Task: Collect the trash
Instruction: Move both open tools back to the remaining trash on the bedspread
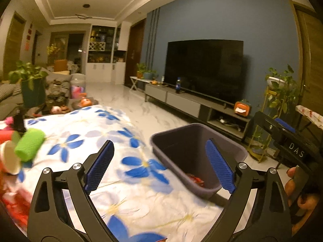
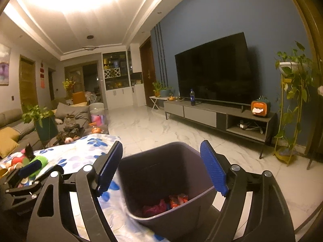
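A dark grey trash bin (image 1: 193, 153) stands beside the table's right edge; red and pink wrappers (image 2: 169, 201) lie at its bottom. My left gripper (image 1: 159, 165) is open and empty above the flowered tablecloth (image 1: 101, 133), just left of the bin. My right gripper (image 2: 161, 165) is open and empty, hovering over the bin's (image 2: 161, 173) mouth. At the table's left lie a green roll (image 1: 30, 144), a paper cup (image 1: 9, 158) and red wrappers (image 1: 14, 199). In the left wrist view the right gripper (image 1: 286, 127) shows at the far right, held by a hand (image 1: 292, 185).
A sofa with cushions (image 2: 12, 133), a potted plant (image 1: 32, 86) and a tea tray (image 1: 56, 98) lie beyond the table. A TV (image 2: 214, 70) on a low cabinet (image 2: 218, 115) lines the blue wall, with a plant stand (image 2: 290, 109) at right. Marble floor (image 2: 153, 127) lies between.
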`<state>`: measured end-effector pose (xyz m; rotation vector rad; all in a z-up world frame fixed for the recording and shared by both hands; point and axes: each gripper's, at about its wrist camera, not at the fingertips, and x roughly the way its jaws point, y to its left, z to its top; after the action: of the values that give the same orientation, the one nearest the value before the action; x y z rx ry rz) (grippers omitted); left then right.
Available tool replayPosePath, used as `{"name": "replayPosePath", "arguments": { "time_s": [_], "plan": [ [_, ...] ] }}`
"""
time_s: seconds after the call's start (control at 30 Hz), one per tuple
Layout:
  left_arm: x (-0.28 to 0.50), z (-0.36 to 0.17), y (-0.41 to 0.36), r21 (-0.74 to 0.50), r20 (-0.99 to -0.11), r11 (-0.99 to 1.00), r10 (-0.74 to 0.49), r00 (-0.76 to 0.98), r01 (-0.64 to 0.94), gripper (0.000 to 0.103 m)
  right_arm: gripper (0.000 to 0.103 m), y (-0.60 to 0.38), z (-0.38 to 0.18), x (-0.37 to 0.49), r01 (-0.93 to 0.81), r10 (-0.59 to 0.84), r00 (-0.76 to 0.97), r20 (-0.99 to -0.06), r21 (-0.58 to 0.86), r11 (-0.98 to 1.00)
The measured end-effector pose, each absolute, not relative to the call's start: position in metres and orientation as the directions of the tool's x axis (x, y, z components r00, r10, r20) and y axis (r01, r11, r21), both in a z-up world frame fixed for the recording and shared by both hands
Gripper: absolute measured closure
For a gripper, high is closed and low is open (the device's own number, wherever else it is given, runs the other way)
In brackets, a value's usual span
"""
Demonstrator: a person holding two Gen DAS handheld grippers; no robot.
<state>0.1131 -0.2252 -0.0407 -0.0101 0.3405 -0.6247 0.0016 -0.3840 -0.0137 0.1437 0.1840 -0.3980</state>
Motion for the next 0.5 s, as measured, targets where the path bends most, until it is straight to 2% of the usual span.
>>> {"name": "replayPosePath", "arguments": {
  "time_s": [0.2, 0.5],
  "plan": [
    [0.095, -0.03, -0.175, -0.108, -0.299, 0.868, -0.493, 0.817, 0.484, 0.012, 0.022, -0.354, -0.009, -0.009, 0.357, -0.334, 0.924, -0.185, 0.108, 0.928],
    [0.082, -0.031, -0.089, -0.072, -0.296, 0.947, -0.321, 0.9, 0.314, 0.012, 0.021, -0.293, -0.018, 0.0, 0.243, -0.217, 0.952, -0.215, 0.103, 0.964]
  ]
}}
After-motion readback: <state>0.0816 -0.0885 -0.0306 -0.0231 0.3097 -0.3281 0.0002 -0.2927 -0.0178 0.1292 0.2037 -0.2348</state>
